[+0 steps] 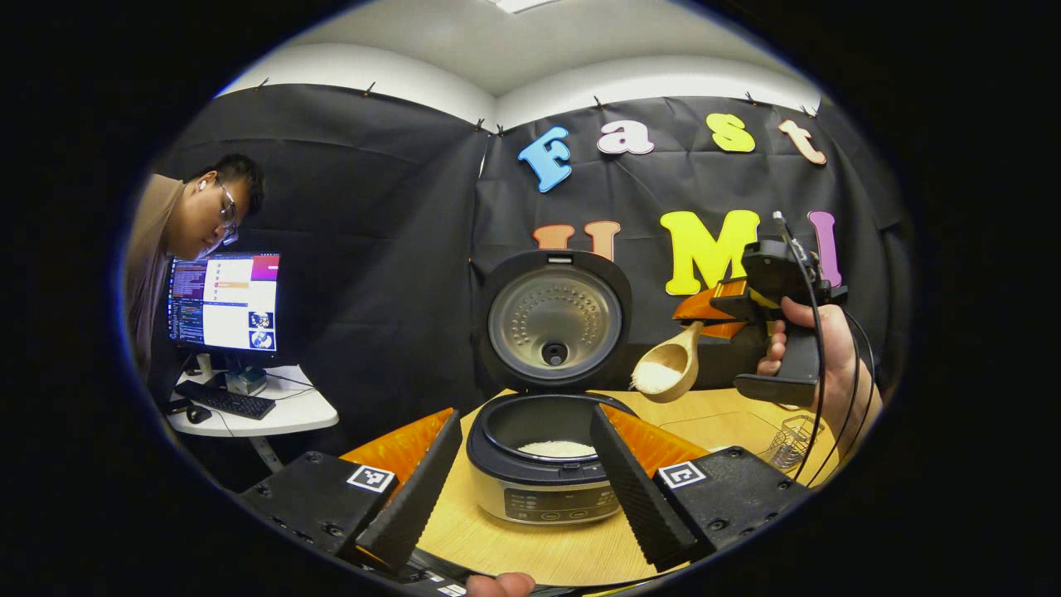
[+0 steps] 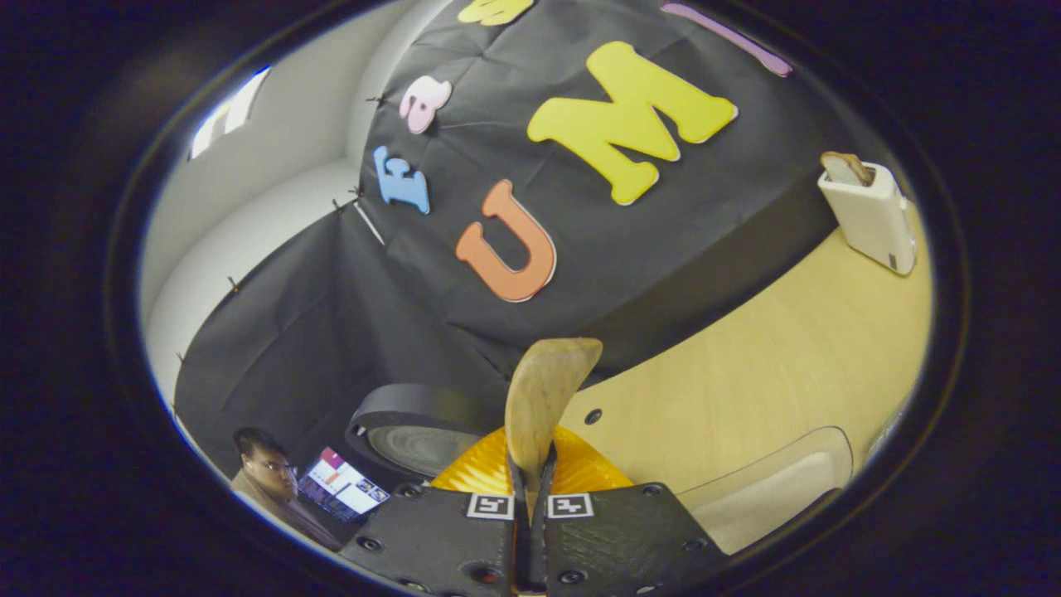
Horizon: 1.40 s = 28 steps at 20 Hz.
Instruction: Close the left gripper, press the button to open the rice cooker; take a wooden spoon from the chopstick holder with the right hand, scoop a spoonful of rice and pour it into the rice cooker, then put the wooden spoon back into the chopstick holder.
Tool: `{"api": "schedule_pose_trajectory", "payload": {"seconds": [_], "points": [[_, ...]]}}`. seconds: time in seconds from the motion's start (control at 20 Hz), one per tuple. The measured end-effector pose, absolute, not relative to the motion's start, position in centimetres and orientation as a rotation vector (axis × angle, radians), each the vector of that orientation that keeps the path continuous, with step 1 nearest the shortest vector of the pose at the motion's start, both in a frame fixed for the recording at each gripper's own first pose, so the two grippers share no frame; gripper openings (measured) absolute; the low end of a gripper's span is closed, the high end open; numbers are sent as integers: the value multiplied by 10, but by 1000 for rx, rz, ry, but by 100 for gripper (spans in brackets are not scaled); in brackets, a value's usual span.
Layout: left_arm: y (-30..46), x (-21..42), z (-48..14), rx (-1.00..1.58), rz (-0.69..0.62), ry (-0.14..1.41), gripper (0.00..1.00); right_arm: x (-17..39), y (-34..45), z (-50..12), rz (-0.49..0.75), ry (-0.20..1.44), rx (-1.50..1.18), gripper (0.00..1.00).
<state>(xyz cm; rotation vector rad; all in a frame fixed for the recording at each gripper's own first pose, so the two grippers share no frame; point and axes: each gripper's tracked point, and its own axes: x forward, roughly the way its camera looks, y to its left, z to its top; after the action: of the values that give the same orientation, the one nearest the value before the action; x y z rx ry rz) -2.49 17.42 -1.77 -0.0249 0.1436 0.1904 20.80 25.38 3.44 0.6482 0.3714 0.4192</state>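
Right tongs (image 1: 719, 308) clamped on the wooden spoon (image 1: 666, 366) handle, bowl loaded with rice and held beside the raised lid, just off the rim of the open rice cooker (image 1: 543, 464); left tongs (image 1: 518, 481) apart, low in front of the cooker. Risk: spoon looks tilted, so tipping before the bowl clears the rim would spill grains onto the tabletop (image 1: 530, 551). Thin handle may also twist in the grip, though contact is hard to judge.

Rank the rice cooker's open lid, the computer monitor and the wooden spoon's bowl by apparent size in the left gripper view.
1. Round black rice cooker lid with metal inner plate
2. Lit computer monitor, farther away, so unsure
3. Pale wooden spoon bowl holding rice
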Motion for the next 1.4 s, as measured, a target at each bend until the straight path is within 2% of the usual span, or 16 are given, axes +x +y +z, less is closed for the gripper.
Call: {"api": "schedule_pose_trajectory", "payload": {"seconds": [0.35, 0.4, 0.45, 0.6, 1.25, 1.3, 1.4], "points": [[188, -28, -21, -17, 219, 154, 99, 207, 324, 20, 469, 369, 447, 0], [188, -28, -20, -15, 220, 151, 95, 206, 331, 20, 475, 360, 408, 0], [189, -28, -20, -15, 218, 149, 99, 205, 337, 19, 482, 350, 368, 1], [186, -28, -16, -15, 206, 137, 99, 206, 349, 16, 489, 328, 258, 0], [192, -33, -4, 1, 212, 90, 99, 188, 393, 23, 523, 82, -325, 0], [193, -33, -3, 3, 212, 87, 95, 188, 396, 23, 525, 75, -352, 0], [196, -33, -1, 5, 213, 77, 99, 187, 398, 26, 518, 45, -416, 0]]}}
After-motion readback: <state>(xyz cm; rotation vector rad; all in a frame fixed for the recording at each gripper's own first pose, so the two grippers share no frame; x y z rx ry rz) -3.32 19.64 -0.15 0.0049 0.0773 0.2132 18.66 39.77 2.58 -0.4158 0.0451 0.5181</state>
